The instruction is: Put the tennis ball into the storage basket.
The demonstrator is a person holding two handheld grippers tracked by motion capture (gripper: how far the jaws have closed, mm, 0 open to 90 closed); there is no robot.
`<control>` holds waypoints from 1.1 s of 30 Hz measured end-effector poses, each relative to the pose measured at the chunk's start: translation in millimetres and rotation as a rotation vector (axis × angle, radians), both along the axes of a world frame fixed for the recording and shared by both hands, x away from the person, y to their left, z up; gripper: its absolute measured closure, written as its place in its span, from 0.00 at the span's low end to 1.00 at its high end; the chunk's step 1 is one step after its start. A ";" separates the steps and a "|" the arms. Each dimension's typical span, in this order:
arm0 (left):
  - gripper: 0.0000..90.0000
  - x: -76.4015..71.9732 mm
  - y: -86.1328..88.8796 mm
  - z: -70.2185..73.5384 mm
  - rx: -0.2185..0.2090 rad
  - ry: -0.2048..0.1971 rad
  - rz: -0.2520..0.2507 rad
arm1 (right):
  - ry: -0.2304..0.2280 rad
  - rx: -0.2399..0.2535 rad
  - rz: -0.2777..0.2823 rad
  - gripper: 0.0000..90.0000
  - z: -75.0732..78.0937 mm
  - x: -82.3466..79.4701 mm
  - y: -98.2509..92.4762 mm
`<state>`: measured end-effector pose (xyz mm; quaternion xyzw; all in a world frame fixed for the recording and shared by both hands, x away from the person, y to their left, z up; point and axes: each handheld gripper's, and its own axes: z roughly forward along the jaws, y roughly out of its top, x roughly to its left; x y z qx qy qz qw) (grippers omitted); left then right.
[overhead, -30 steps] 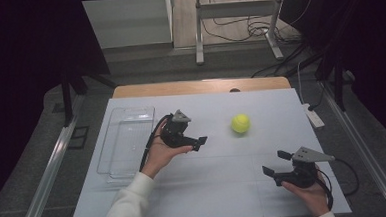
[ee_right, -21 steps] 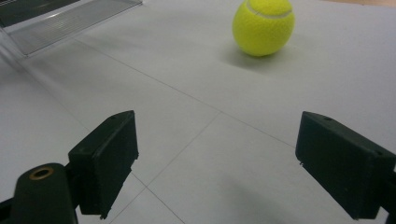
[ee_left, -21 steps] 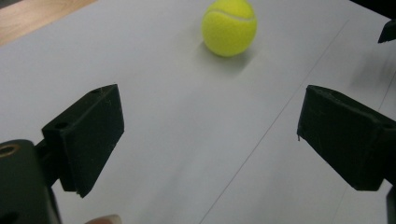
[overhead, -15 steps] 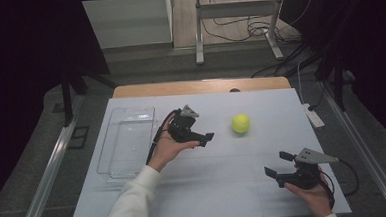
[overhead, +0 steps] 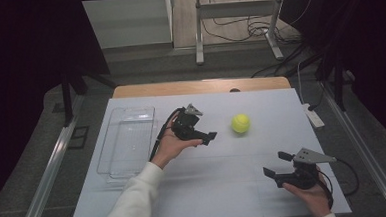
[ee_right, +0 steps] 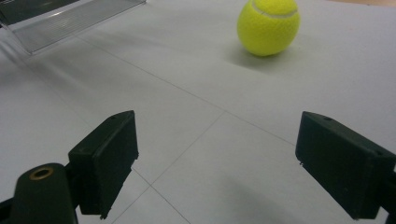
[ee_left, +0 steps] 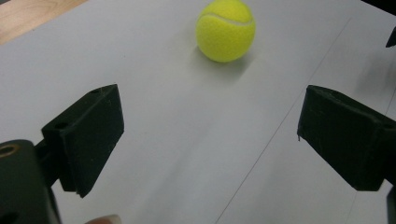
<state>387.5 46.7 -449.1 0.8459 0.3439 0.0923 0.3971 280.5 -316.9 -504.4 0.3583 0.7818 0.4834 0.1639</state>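
Observation:
A yellow tennis ball [overhead: 240, 123] lies on the white table sheet [overhead: 235, 196], right of centre. My left gripper [overhead: 207, 130] hovers just left of the ball, open, with its jaws pointing at it. In the left gripper view the ball [ee_left: 226, 30] sits ahead of the wide-apart jaws of the left gripper [ee_left: 210, 109], with nothing between them. My right gripper [overhead: 275, 164] is held near the front right of the sheet, open and empty. In the right gripper view the ball [ee_right: 267, 25] lies farther off, beyond the spread jaws of the right gripper [ee_right: 215, 130].
A clear plastic tray [overhead: 127, 142] lies on the left part of the sheet, its corner [ee_right: 70, 18] also in the right gripper view. A white power strip [overhead: 314, 116] rests by the right edge. The wooden table edge [overhead: 200, 86] runs along the back.
My left gripper has moved right and a little forward, closer to the ball. The right gripper has shifted slightly right. The ball has stayed put.

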 end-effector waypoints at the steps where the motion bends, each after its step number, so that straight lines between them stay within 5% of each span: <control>1: 0.09 0.4 -0.4 0.2 0.001 0.001 -0.002 | 0.001 -0.002 0.000 0.14 -0.2 -0.1 0.3; 17: 0.09 9.3 1.0 6.3 -0.019 0.015 0.012 | 0.000 -0.009 0.002 0.14 -0.8 3.4 4.3; 33: 0.08 23.4 -20.8 5.6 -0.004 0.030 -0.008 | 0.000 -0.013 0.005 0.14 -1.3 3.9 4.0</control>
